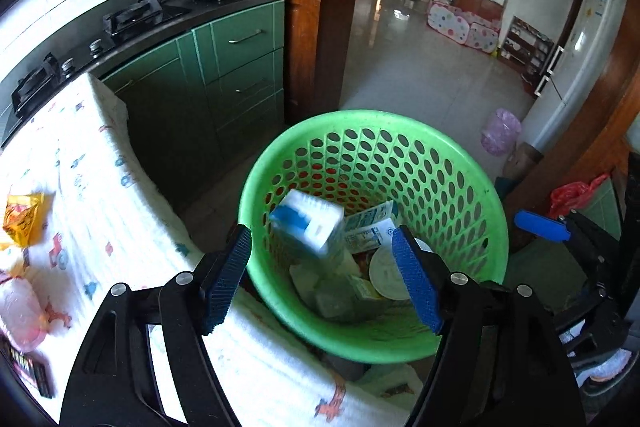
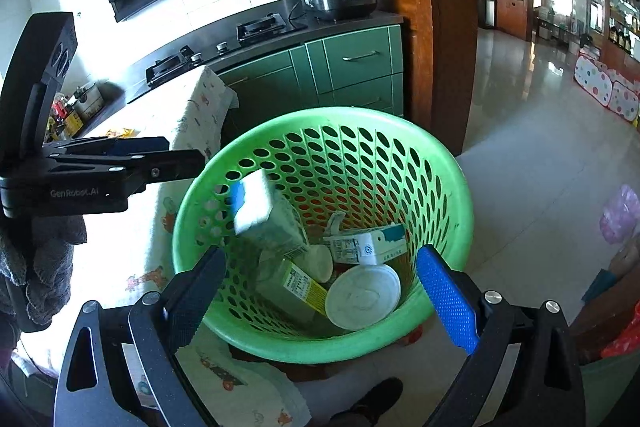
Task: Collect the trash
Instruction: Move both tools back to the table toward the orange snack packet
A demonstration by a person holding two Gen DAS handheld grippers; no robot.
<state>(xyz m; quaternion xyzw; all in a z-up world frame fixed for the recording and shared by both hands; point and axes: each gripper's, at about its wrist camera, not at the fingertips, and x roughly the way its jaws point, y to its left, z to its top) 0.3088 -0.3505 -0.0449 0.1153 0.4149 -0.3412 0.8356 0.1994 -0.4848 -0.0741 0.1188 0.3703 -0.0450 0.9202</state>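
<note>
Hard to make out: the blue-and-white carton (image 1: 306, 227) is motion-blurred in both views, mid-air inside the green basket (image 1: 472, 187), above the other trash; I cannot read its print. Basket contents are partly stacked over each other: a second carton (image 2: 370, 245), a white round lid (image 2: 362, 297), and a yellow-labelled package (image 2: 300, 285). On the cloth-covered tabletop (image 1: 88, 163), a yellow packet (image 1: 22, 217) and a pink bag (image 1: 20, 311) are cut off at the frame edge.

My left hand-held gripper (image 1: 322, 275): jaws wide apart, nothing between the pads, tilted down over the basket's near rim.

My right hand-held gripper (image 2: 320, 297): jaws spread wide, empty, angled down into the basket.
</note>
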